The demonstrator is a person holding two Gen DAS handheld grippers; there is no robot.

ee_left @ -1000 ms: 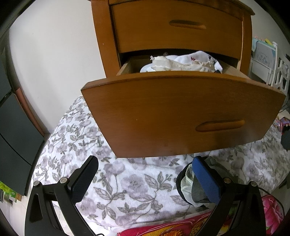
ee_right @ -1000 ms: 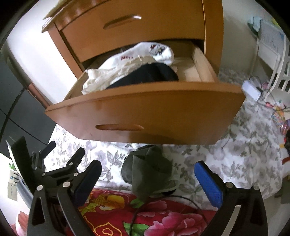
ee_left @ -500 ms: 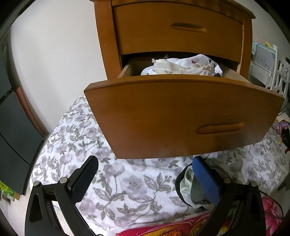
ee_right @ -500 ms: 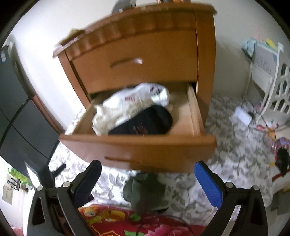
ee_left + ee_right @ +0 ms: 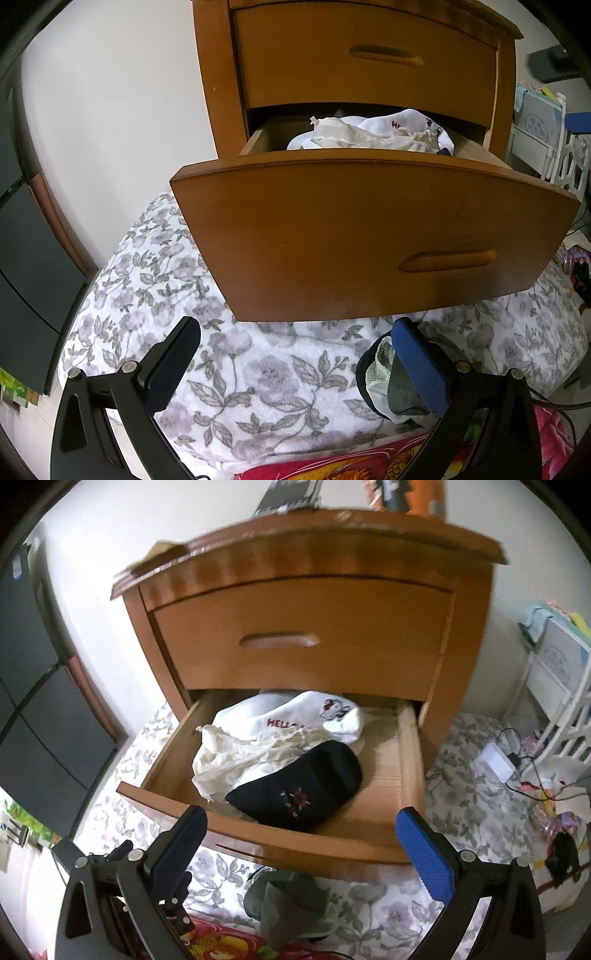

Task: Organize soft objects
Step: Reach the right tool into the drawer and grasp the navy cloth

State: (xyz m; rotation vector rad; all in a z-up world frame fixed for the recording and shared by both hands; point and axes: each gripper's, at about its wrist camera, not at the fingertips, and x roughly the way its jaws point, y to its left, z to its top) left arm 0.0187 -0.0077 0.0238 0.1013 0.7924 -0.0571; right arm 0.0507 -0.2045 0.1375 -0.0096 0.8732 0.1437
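A wooden nightstand has its lower drawer [image 5: 280, 840] pulled open; it also shows in the left wrist view [image 5: 369, 236]. In the drawer lie a white sock [image 5: 314, 716], a cream cloth [image 5: 236, 757] and a black sock [image 5: 306, 790]. A grey-green garment [image 5: 280, 904] lies on the floral blanket below the drawer; it shows in the left wrist view [image 5: 399, 387] behind the right finger. My left gripper [image 5: 295, 362] is open and empty, low in front of the drawer. My right gripper [image 5: 303, 842] is open and empty, above the drawer front.
The floral blanket [image 5: 240, 369] covers the bed, with a red flowered cover [image 5: 221, 941] at the near edge. A dark cabinet [image 5: 22, 258] stands left. A white shelf unit [image 5: 561, 701], cables and a charger [image 5: 496, 758] lie right.
My right gripper has risen and now looks down into the open drawer. My left gripper has barely moved. Both stay open.
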